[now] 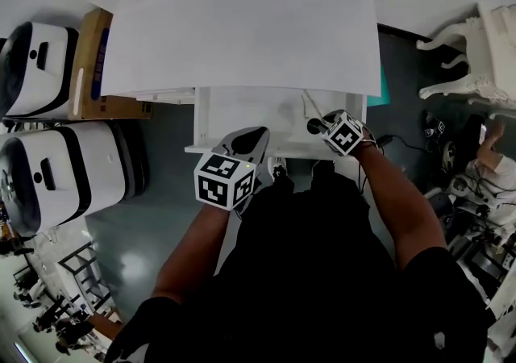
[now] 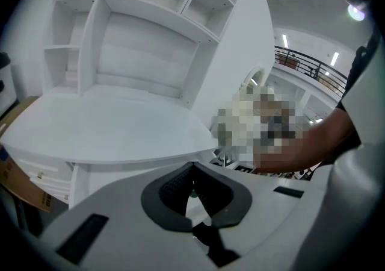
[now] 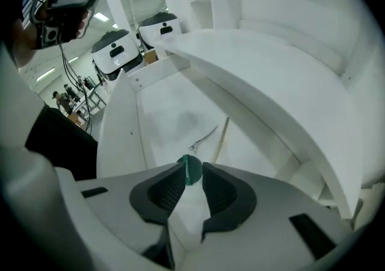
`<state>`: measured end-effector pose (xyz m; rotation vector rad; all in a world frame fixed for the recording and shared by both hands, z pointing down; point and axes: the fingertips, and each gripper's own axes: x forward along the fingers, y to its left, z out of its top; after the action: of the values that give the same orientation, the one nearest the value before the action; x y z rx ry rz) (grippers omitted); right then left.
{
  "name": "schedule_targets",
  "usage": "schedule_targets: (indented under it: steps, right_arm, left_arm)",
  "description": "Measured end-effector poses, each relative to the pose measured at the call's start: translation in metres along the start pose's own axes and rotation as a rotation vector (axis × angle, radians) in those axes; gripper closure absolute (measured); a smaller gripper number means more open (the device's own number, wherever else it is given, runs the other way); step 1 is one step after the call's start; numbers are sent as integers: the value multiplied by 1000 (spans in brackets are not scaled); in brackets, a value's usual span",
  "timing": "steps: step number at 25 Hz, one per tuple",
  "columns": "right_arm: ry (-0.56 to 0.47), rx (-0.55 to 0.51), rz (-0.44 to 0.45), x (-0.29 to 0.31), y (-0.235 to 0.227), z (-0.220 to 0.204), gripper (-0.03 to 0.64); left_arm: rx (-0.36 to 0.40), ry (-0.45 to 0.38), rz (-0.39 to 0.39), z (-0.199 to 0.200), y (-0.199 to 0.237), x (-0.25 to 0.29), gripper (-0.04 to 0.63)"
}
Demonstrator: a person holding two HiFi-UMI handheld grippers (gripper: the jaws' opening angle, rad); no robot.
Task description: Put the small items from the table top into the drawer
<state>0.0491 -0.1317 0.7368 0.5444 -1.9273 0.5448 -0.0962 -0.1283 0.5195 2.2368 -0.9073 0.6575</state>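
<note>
Your right gripper (image 3: 191, 178): jaws pinching small green disc (image 3: 192, 167) at tips, over open drawer (image 3: 159, 116). Disc thin, stiff, smooth-looking, likely light. It may slip or roll, so keep pinch near its middle and release low. On drawer floor: thin stick (image 3: 220, 139), bent metal clip (image 3: 203, 138). Your left gripper (image 2: 192, 173): jaws pressed together, empty, at drawer front. Table (image 1: 242, 31) white, matte.

Drawer (image 1: 242, 115) under table top (image 1: 242, 31), stick (image 3: 220, 138) inside.
</note>
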Motion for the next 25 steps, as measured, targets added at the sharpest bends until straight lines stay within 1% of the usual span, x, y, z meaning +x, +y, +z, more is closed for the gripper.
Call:
schedule_targets:
  steps: [3,7,9,11,13,15,17,20,22,25]
  right_arm:
    - [-75,66,-48,-22,-5,9,525]
    - [-181,184,-120,-61,-10,23,525]
    - [-263,259,-150,-84,-11,34,526]
    - [-359,358,-181,-108,-12,44,531]
    - [-452,450,-203,-131,-11,50,559]
    - [-533,515,-208,-152,-7,53,572]
    - [-600,547,-210,-171,-1,56,581]
    - [-685,563,-220,-195,12,66,589]
    - [-721,570,-221,-207,22,74,591]
    - [-746,563,-226,-219,36,83,591]
  left_arm:
    - [25,-2,-23,3,-3,1,592]
    - [59,3,-63,3,-10,4,591]
    - [76,6,-85,3,-12,4,592]
    - [92,8,-105,2,-12,2,591]
    - [103,5,-120,2,-12,-1,591]
    - [113,1,-132,3,-15,-2,592]
    - [126,-7,-145,4,-20,-4,592]
    - [145,-18,-171,7,-27,-7,592]
    - [154,-21,-190,7,-31,-9,591]
    - [173,-22,-213,7,-38,-10,591]
